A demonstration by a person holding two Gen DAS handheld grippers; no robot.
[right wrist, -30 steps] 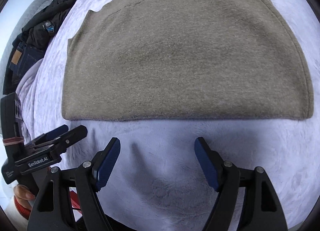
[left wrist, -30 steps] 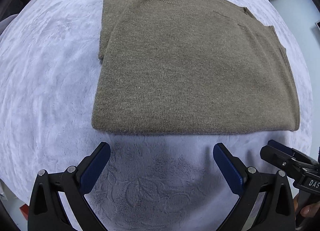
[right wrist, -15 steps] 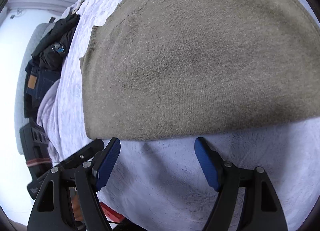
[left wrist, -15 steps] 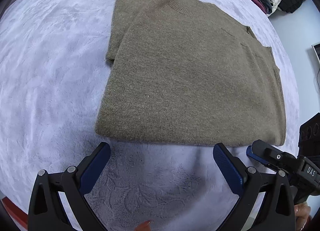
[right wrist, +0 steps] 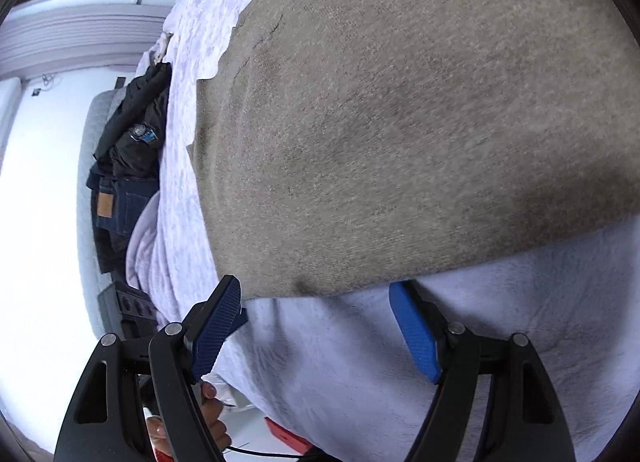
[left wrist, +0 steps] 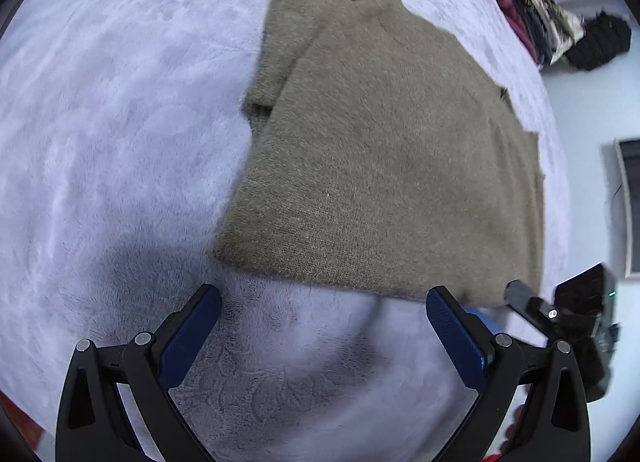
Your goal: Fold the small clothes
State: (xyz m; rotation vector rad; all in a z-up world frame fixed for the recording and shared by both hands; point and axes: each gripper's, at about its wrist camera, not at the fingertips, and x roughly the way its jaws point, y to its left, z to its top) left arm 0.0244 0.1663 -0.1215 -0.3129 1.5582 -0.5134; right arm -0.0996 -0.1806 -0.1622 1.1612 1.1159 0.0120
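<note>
Left hand-held gripper point(left wrist: 323, 310) wide open, empty, tilted down before sweater point(left wrist: 384, 166) hem, right hand-held gripper point(right wrist: 316, 302) likewise

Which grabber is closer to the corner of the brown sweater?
The right gripper: one finger sits at the sweater's near corner. The left gripper faces its near edge instead.

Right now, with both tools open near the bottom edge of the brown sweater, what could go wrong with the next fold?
1. The sweater lies on a soft fleece blanket; the left tool could pinch blanket together with the hem.
2. The right tool sits near one corner, so lifting may pull the hem unevenly.
3. A folded sleeve sticks out on one side and might slide open when the hem is lifted.
</note>
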